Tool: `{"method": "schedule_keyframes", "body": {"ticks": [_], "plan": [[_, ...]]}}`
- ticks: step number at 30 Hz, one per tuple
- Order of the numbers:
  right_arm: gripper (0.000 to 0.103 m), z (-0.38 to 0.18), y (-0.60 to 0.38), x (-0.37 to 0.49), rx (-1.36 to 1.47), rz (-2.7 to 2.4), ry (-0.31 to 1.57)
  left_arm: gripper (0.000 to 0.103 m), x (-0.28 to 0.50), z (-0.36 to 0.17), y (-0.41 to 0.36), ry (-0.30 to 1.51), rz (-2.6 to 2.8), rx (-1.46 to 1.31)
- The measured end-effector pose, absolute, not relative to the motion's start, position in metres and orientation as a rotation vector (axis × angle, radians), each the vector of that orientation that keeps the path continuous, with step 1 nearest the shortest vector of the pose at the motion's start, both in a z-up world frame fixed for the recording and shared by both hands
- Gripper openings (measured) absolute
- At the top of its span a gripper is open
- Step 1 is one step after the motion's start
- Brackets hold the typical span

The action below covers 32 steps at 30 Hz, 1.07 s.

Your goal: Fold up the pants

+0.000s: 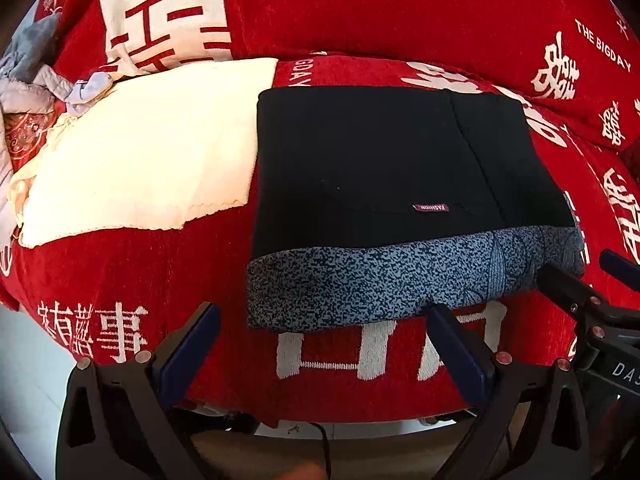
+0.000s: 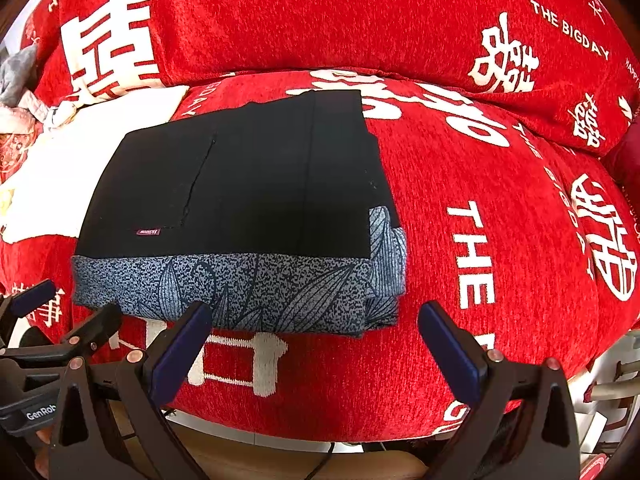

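I hold a claw in each hand, and both hang just off the front edge of the red sofa cover (image 1: pixel 132 264), pointing in toward the pants (image 1: pixel 384 168). My left claw (image 1: pixel 324 316) is spread wide with nothing between its blue pads (image 1: pixel 192 344); the right-hand pad tip sits just under the near hem of the pants, though I cannot tell whether it touches the cloth. My right claw (image 2: pixel 316 316) is spread just as wide and grasps nothing; its left pad (image 2: pixel 180 352) overlaps the lower edge of the bundle in the right wrist view, its right pad stands clear over bare red fabric.

The pants lie folded into a compact block on the seat cushion, flat and square. The top layer is black, with a small maroon label (image 1: pixel 431 208) reading upside down and a stitched pocket seam running across it. Along the side nearest me runs a blue-grey speckled band (image 2: pixel 224 288) with leaf outlines, and more of that same patterned cloth peeks out at the right corner.

To the left of the pants, just beside them, a cream cloth (image 1: pixel 152 148) lies spread on the cushion. Further left a heap of grey clothing (image 1: pixel 28 64) rests against the red back cushion (image 2: pixel 320 16) printed with white characters and "THE BIGDAY"
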State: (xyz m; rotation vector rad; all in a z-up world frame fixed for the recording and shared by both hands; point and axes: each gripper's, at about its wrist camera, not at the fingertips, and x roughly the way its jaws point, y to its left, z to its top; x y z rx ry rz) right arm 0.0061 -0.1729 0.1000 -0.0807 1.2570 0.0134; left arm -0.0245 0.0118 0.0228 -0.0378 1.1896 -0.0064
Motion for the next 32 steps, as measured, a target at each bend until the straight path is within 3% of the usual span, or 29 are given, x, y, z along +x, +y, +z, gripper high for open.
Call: {"method": "schedule_keyframes", "body": {"ticks": [32], "plan": [[0.103, 0.116, -0.18, -0.014, -0.092, 0.017, 1.223, 0.103, -0.052, 0.027, 0.009, 1.158, -0.018, -0.058]]}}
